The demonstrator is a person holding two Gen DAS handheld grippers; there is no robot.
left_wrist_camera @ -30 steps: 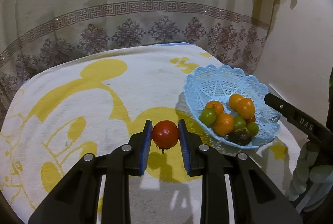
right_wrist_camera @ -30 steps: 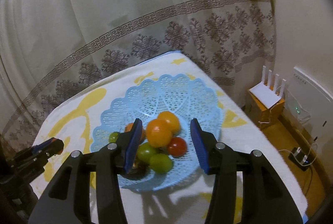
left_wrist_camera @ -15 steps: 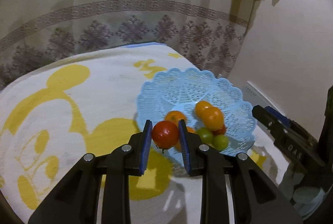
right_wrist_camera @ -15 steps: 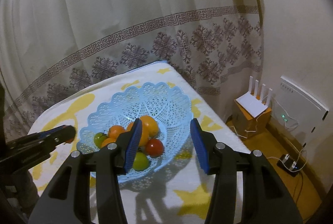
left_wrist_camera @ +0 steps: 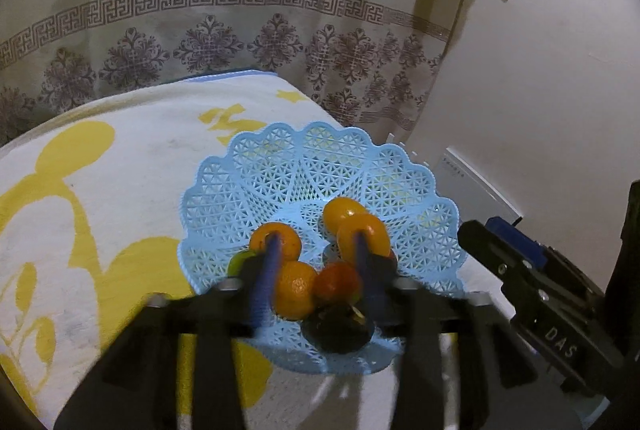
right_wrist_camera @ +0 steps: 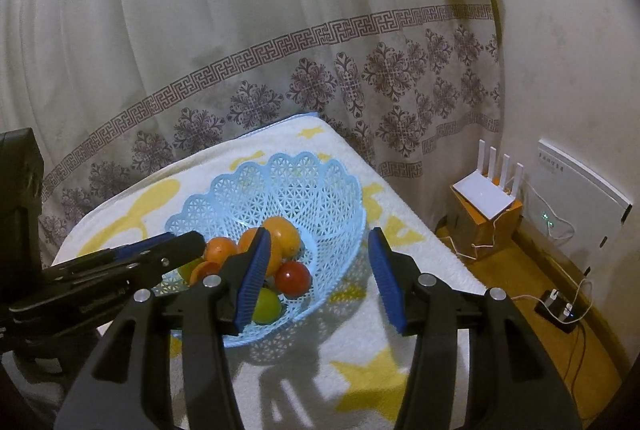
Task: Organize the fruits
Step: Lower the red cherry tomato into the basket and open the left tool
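1. Looking down the left hand-held gripper (left_wrist_camera: 315,238), I see its jaws standing wide, wider than the red tomato (left_wrist_camera: 338,280) that lies between the blue pads (left_wrist_camera: 264,270). The view is motion-blurred, but the tomato appears to rest on the pile rather than being pinched.
2. Just in front of the pads, that tomato sits in the near part of the blue lattice basket (left_wrist_camera: 304,134), touching an orange (left_wrist_camera: 296,288) and just above a dark fruit (left_wrist_camera: 338,330). More oranges (left_wrist_camera: 362,236) and a green fruit (left_wrist_camera: 240,260) crowd around it.
3. I judge the step in hand to be the drop into the basket. The next move calls for lifting the left hand-held gripper straight up and back, so the pads do not nudge the oranges they flank.
4. The right hand-held gripper (right_wrist_camera: 319,234) is wide and empty, hovering over the basket's right side. The two tools are near each other, so I would keep them apart on the way out.
5. I see no loose fruit on the yellow-printed towel (left_wrist_camera: 132,166) covering the surface, so the sorting looks nearly done.
6. Beyond the basket hangs a patterned curtain (right_wrist_camera: 280,30). To the right, off the surface, a white router (right_wrist_camera: 486,196) sits on a box on the floor.
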